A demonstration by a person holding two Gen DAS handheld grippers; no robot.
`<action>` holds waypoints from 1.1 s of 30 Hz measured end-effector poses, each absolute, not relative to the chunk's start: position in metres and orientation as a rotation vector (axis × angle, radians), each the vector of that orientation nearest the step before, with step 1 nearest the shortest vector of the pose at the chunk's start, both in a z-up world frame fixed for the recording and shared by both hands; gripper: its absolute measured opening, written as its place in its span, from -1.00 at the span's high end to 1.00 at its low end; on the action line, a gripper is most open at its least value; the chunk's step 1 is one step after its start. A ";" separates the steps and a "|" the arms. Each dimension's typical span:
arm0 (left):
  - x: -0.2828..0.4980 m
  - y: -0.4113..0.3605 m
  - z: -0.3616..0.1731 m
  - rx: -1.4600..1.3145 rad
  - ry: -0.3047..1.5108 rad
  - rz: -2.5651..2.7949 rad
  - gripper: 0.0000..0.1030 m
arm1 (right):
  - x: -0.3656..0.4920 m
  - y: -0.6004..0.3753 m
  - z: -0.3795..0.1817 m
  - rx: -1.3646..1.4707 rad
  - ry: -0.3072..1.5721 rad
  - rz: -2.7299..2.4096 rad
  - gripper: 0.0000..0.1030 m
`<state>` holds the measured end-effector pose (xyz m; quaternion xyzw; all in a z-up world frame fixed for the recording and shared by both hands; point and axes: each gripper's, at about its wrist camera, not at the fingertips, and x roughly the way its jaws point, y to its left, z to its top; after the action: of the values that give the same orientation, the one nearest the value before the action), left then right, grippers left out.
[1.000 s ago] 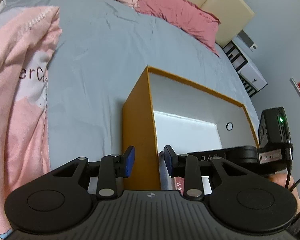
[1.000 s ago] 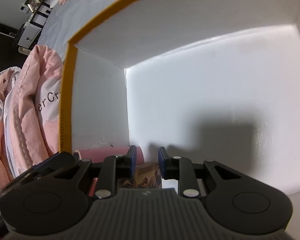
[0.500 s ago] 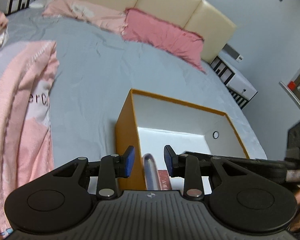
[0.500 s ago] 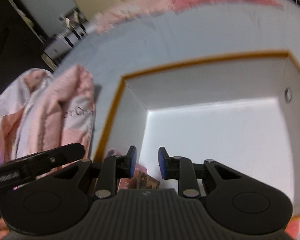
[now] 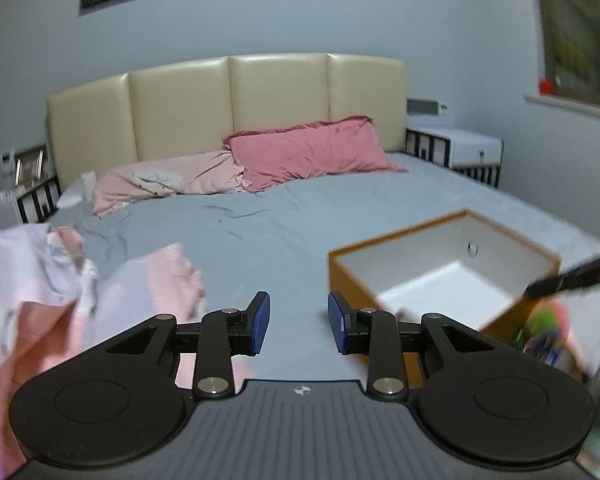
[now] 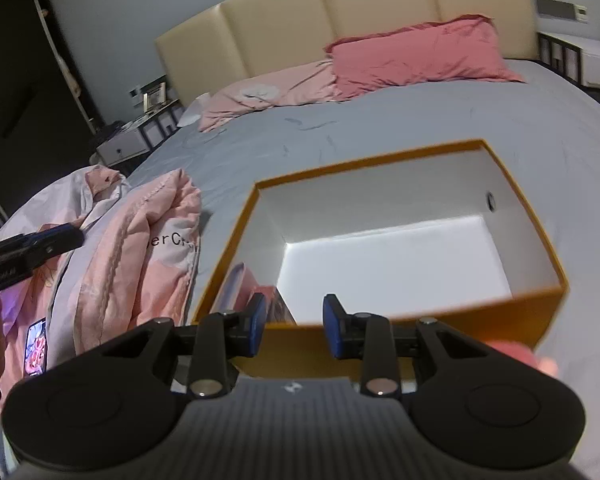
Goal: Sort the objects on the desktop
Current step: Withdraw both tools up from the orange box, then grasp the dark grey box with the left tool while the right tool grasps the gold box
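An orange box (image 6: 512, 316) with a white inside stands on the grey bed; it also shows in the left wrist view (image 5: 350, 276) at the right. Pink items (image 6: 244, 284) lie in its near-left corner. My right gripper (image 6: 294, 330) is open and empty, just above the box's near wall. My left gripper (image 5: 298, 322) is open and empty, above the sheet left of the box. A blurred colourful object (image 5: 544, 328) lies by the box's near right side. The other gripper's tip (image 5: 572, 276) reaches in from the right.
A pink and white quilt (image 6: 140, 248) is bunched left of the box, with a phone (image 6: 36, 346) on it. Pink pillows (image 5: 308, 152) lie against the cream headboard (image 5: 228, 100). Nightstands (image 5: 456, 148) flank the bed.
Both grippers have pulled back and lifted out of the box. The left one has swung left and tilted up, so the headboard and wall now show. Both stay open.
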<state>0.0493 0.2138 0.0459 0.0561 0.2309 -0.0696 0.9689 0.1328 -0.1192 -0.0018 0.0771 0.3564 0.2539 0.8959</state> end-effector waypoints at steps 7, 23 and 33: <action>0.030 0.253 0.012 0.144 0.549 -0.166 0.30 | 0.109 -0.110 -0.002 0.136 0.750 0.490 0.33; 0.013 0.278 0.001 0.178 0.528 -0.231 0.30 | 0.102 -0.049 0.006 -0.016 0.718 0.545 0.29; 0.034 0.225 0.033 0.375 0.516 -0.432 -0.04 | 0.103 -0.044 -0.013 -0.163 0.803 0.534 0.29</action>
<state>0.0339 0.2249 0.0328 0.1830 0.2516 -0.2107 0.9267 0.1029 -0.0437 -0.0130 -0.0783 0.3859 0.2565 0.8827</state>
